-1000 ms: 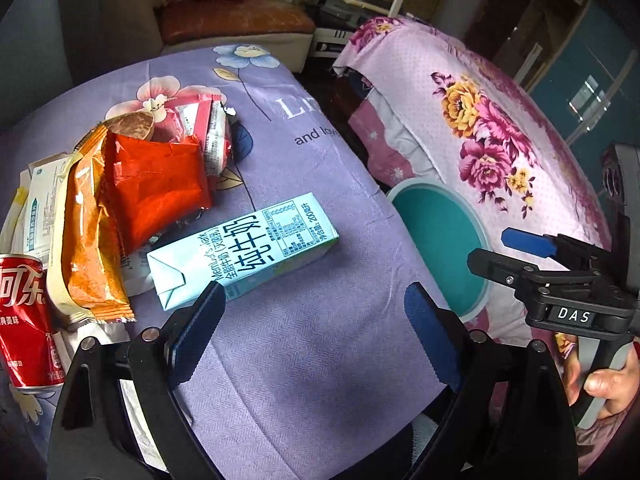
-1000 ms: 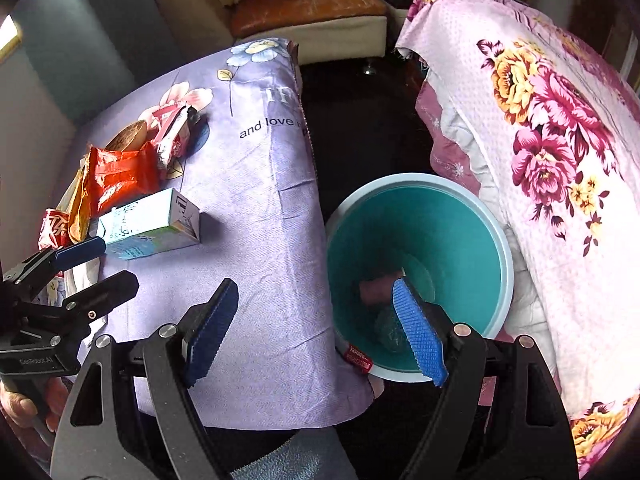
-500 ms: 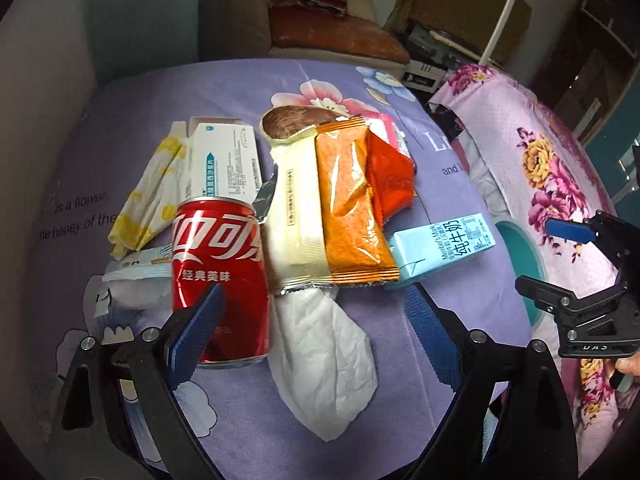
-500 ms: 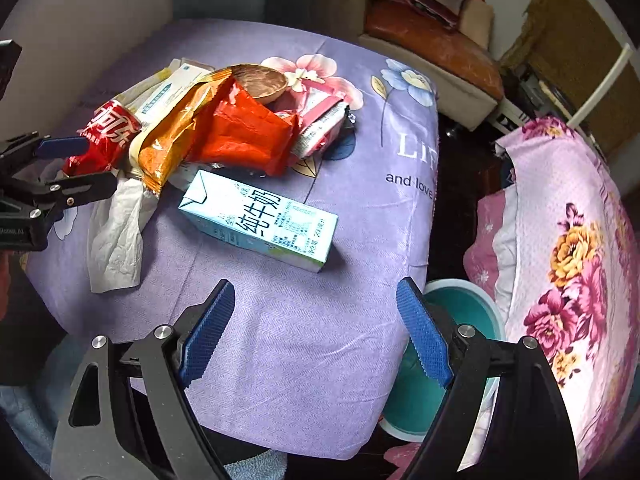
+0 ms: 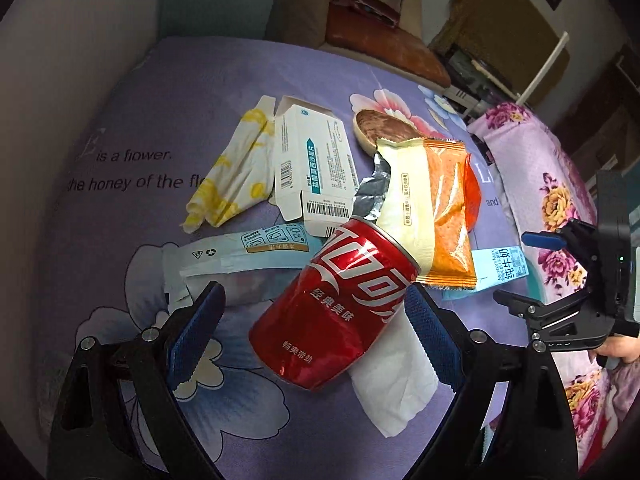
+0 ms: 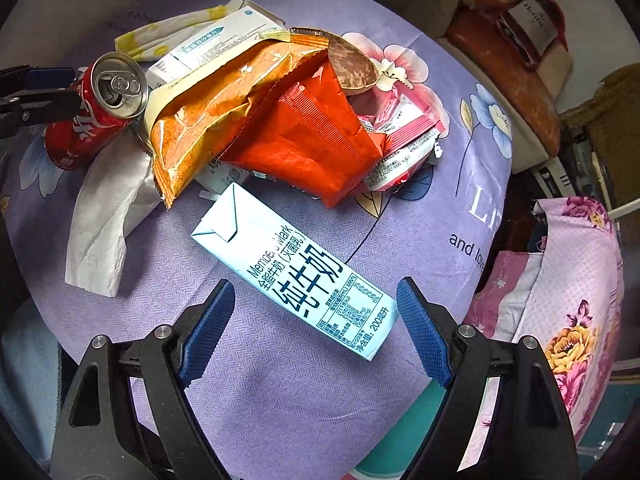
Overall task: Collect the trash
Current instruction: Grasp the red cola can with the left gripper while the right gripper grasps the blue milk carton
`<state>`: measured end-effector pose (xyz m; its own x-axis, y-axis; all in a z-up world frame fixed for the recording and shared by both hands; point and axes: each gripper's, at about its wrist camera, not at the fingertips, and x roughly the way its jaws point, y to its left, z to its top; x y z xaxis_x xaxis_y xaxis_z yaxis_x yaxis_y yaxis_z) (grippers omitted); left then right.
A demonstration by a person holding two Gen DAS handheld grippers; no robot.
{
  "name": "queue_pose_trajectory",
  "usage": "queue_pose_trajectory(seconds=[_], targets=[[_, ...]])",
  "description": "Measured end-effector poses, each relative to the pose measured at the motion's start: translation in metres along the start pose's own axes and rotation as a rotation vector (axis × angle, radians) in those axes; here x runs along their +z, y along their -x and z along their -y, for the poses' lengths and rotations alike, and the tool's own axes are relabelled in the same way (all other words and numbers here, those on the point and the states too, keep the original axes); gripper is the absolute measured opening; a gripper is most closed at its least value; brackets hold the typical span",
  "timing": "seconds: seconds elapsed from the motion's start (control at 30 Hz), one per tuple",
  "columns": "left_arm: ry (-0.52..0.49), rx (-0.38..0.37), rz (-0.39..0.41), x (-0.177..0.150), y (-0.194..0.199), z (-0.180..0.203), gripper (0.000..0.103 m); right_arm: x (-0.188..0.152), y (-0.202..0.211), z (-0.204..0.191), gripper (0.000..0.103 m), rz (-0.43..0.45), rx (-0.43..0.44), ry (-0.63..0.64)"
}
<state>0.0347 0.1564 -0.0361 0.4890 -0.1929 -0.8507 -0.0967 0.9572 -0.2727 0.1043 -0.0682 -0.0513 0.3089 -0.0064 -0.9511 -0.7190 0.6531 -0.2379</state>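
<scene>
Left gripper: fingers spread wide, hanging over the red cola can at lower centre of the left wrist view; pads clear of it.
Right gripper: fingers wide apart, straddling the near end of the pale blue milk carton without touching it.
Trash pile: orange snack bag, red wrapper, white medicine box, white tissue, all heaped on the table with its purple flowered cloth.
Bin: teal, only a sliver visible at the lower edge of the right wrist view.
</scene>
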Motion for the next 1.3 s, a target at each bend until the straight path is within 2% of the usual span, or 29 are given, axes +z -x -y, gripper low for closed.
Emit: queue_pose_trajectory(seconds=[0.17,0.23,0.4,0.43,0.5,0.53,0.8,0.97,1.13,1.23,1.3], targets=[[-0.088,0.025,-0.033,-0.01,-0.009,0.0,0.092,0.008,-0.015,-0.002,0.079,-0.029,0.02,0.049],[-0.121,0.029,-0.048,-0.011,-0.016,0.002,0.092,0.01,-0.019,-0.003,0.076,-0.035,0.034,0.042],[-0.174,0.018,-0.066,-0.009,-0.029,0.008,0.091,0.008,-0.023,-0.002,0.053,-0.043,0.102,-0.034],[-0.18,0.014,-0.067,-0.01,-0.03,0.009,0.089,0.006,-0.022,-0.002,0.051,-0.05,0.117,-0.053],[-0.2,0.004,-0.073,-0.012,-0.032,0.014,0.057,0.0,-0.02,-0.005,0.047,-0.06,0.153,-0.094],[-0.205,0.006,-0.075,-0.014,-0.033,0.015,0.056,-0.003,-0.019,-0.006,0.046,-0.068,0.169,-0.118],[-0.231,-0.019,-0.09,-0.022,-0.03,0.021,0.056,-0.031,-0.013,-0.013,0.041,-0.09,0.255,-0.244],[-0.214,-0.016,-0.097,-0.015,-0.036,0.021,0.059,-0.044,-0.014,-0.016,0.041,-0.082,0.255,-0.291],[-0.21,0.002,-0.129,-0.013,-0.053,0.025,0.06,-0.042,-0.014,-0.016,0.041,-0.061,0.254,-0.312],[-0.191,0.014,-0.11,-0.016,-0.05,0.024,0.054,-0.039,-0.014,-0.016,0.041,-0.058,0.248,-0.306],[-0.19,0.037,-0.093,-0.018,-0.045,0.025,0.054,-0.039,-0.014,-0.016,0.041,-0.053,0.246,-0.313]])
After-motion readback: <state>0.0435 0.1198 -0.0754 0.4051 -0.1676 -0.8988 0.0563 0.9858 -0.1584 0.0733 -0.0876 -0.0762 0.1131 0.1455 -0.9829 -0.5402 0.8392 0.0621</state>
